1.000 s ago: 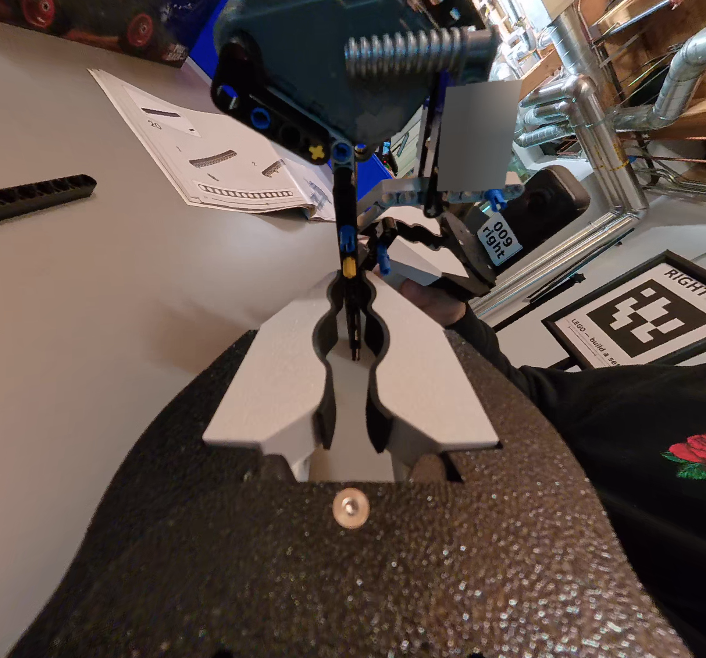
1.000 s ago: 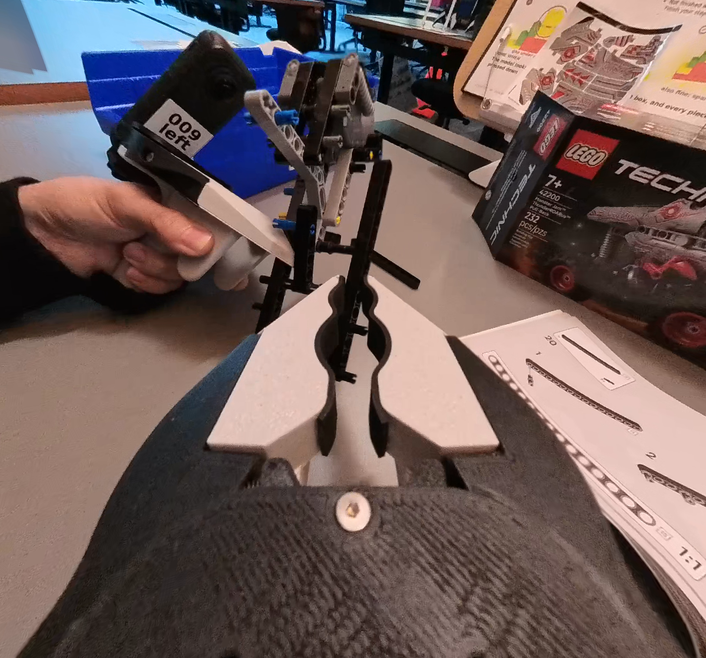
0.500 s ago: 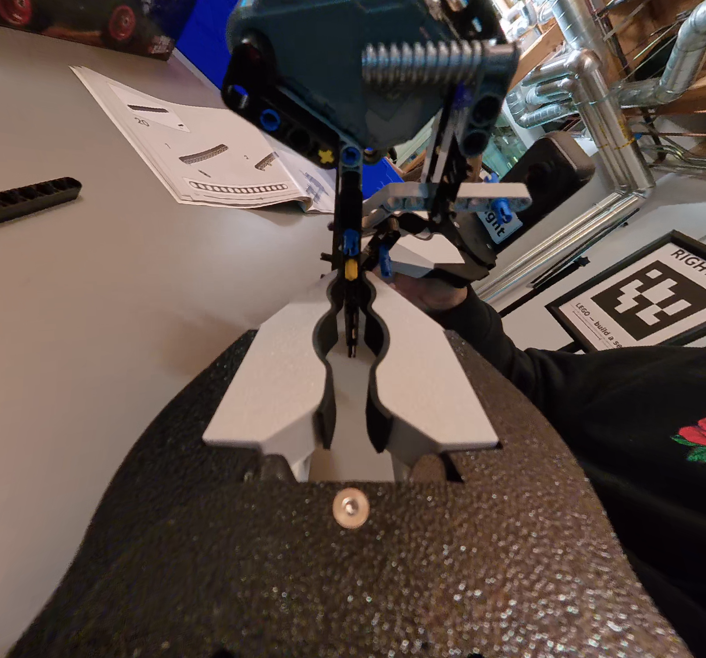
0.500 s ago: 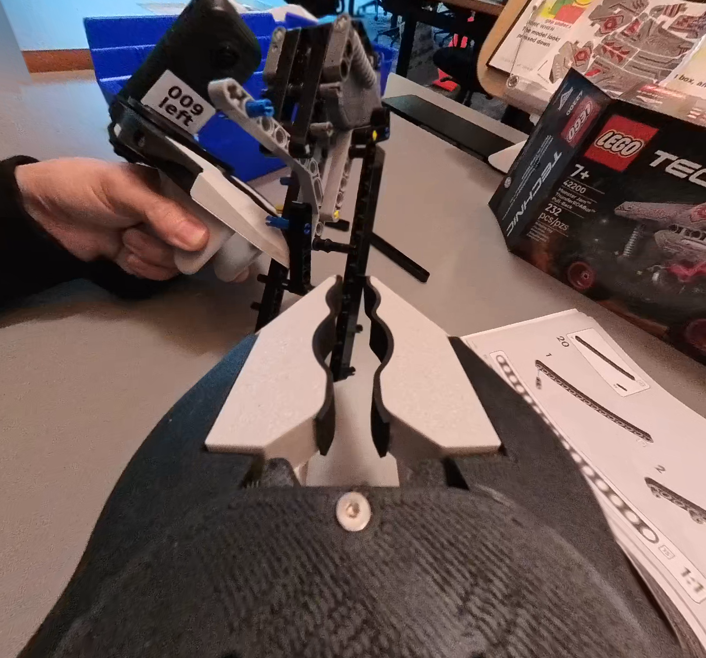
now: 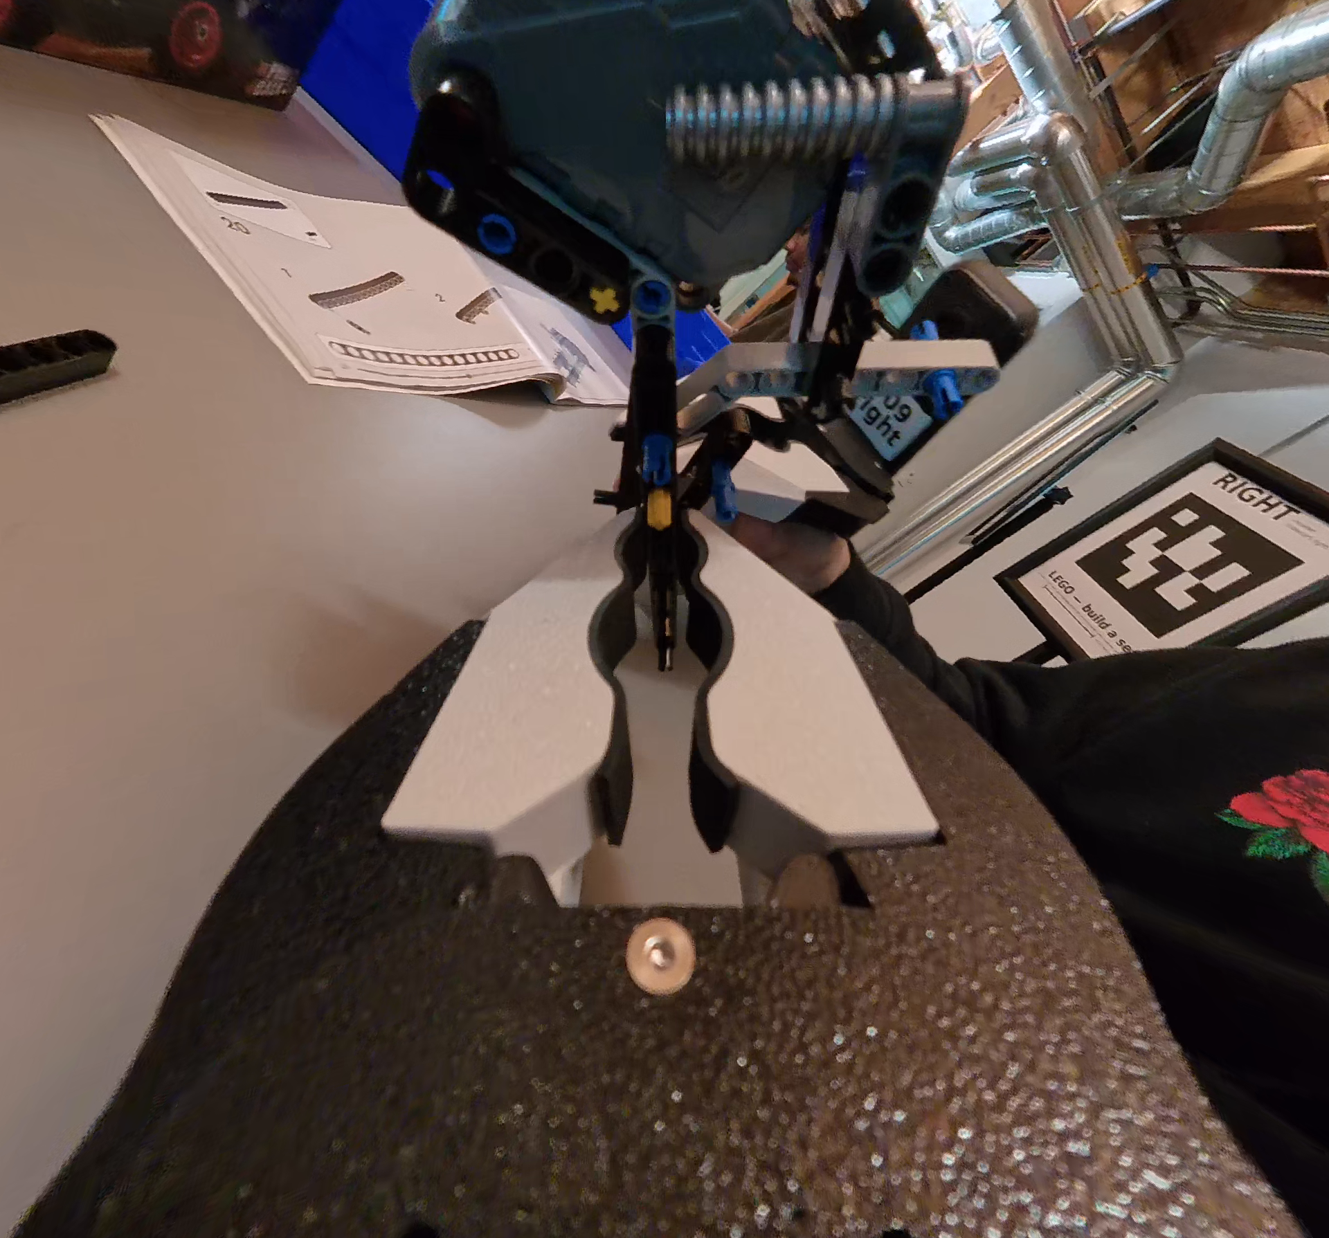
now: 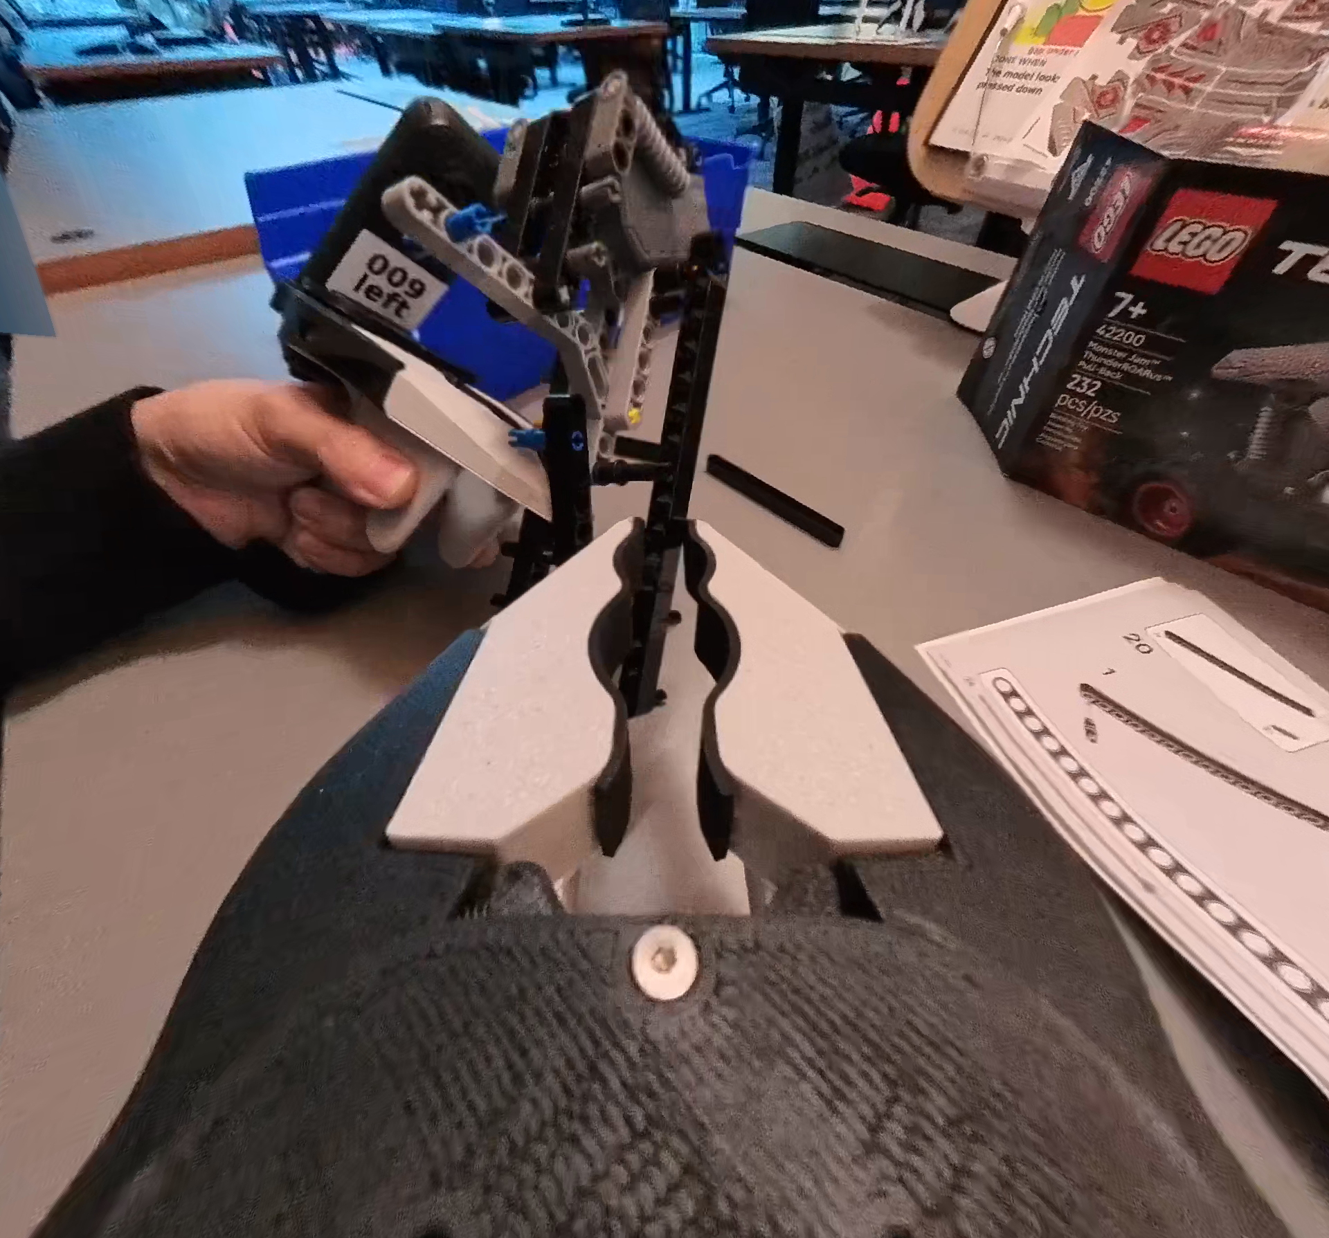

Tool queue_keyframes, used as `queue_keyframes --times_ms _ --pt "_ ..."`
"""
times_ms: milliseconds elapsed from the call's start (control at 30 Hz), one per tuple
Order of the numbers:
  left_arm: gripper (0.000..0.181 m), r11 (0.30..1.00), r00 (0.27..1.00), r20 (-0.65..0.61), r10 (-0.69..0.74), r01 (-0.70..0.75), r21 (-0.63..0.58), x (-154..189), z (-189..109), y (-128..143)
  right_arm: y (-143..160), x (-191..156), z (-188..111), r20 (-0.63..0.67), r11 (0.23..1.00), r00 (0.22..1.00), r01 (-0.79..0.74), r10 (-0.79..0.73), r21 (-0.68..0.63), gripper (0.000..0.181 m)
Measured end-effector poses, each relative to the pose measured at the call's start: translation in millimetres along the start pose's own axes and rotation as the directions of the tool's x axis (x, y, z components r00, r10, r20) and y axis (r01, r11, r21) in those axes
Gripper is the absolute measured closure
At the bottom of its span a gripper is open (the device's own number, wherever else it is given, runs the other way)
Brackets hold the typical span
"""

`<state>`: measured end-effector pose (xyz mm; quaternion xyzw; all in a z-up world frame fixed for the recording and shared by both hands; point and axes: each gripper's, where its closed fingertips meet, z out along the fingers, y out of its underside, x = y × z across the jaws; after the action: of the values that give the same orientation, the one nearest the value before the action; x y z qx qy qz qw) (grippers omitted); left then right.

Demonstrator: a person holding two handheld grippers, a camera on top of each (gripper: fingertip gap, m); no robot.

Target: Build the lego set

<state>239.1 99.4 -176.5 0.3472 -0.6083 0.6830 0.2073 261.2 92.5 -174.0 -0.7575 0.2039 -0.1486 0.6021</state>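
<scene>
A partly built lego assembly [image 5: 618,146] of dark grey block, metal spring, grey and black beams is held in the air between both grippers; it also shows in the right wrist view [image 6: 597,254]. My left gripper [image 5: 660,556] is shut on a thin black beam hanging from the assembly's underside. My right gripper [image 6: 658,538] is shut on a long black beam [image 6: 683,412] that runs up along the assembly's side. Each gripper shows in the other's view, the left gripper [image 6: 460,441] and the right gripper [image 5: 827,484], both in a person's hands.
A loose black beam [image 6: 773,500] lies on the grey table [image 6: 180,772]; it also shows in the left wrist view [image 5: 54,362]. An open instruction booklet [image 6: 1151,736] lies to the right, the set's box [image 6: 1165,355] behind it. A blue bin [image 6: 475,341] stands beyond the assembly. My left and right fingertips are right by each other.
Both grippers have kept their hold. The assembly and both hands have shifted a little together, and the assembly sits closer and larger in the left wrist view.
</scene>
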Motion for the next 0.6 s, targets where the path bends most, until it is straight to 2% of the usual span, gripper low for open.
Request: queue_keyframes --times_ms 100,167,267,367,433,500,567,600 --pt "0.176 1.0 1.0 -0.018 0.013 -0.013 -0.016 3.7 2.5 2.5 -1.1 -5.1 -2.8 0.085 0.995 0.992 -0.094 0.091 0.024 0.174" --pt "0.176 1.0 1.0 -0.019 0.016 -0.016 -0.021 4.3 4.1 3.5 -0.4 -3.9 -2.7 0.091 0.993 0.99 -0.114 0.111 0.025 0.174" --pt "0.176 1.0 1.0 -0.005 0.017 -0.018 -0.019 2.2 2.9 2.9 0.8 9.9 -5.2 -0.025 0.999 0.999 -0.028 0.028 0.015 0.174" --pt "0.176 1.0 1.0 0.003 0.025 -0.025 -0.002 1.4 0.2 -0.6 -3.1 20.0 -10.9 -0.195 0.979 0.959 0.202 -0.204 -0.031 0.174" --pt "0.176 1.0 1.0 0.002 0.019 -0.019 0.004 1.7 -0.4 -1.6 -2.4 21.6 -13.4 -0.286 0.907 0.861 0.4 -0.421 -0.133 0.174" --pt "0.176 1.0 1.0 0.003 0.012 -0.012 -0.009 1.9 -0.6 -0.2 5.4 28.2 -16.7 -0.338 0.795 0.721 0.53 -0.605 -0.295 0.174" --pt "0.176 0.999 0.999 0.035 0.022 -0.021 -0.029 -2.3 -2.2 1.8 32.7 38.0 -19.4 -0.277 0.663 0.623 0.555 -0.731 -0.501 0.173" --pt "0.176 0.999 0.999 0.043 0.022 -0.021 -0.033 -3.6 -3.1 2.2 44.4 37.9 -19.5 -0.248 0.635 0.617 0.55 -0.746 -0.543 0.173"
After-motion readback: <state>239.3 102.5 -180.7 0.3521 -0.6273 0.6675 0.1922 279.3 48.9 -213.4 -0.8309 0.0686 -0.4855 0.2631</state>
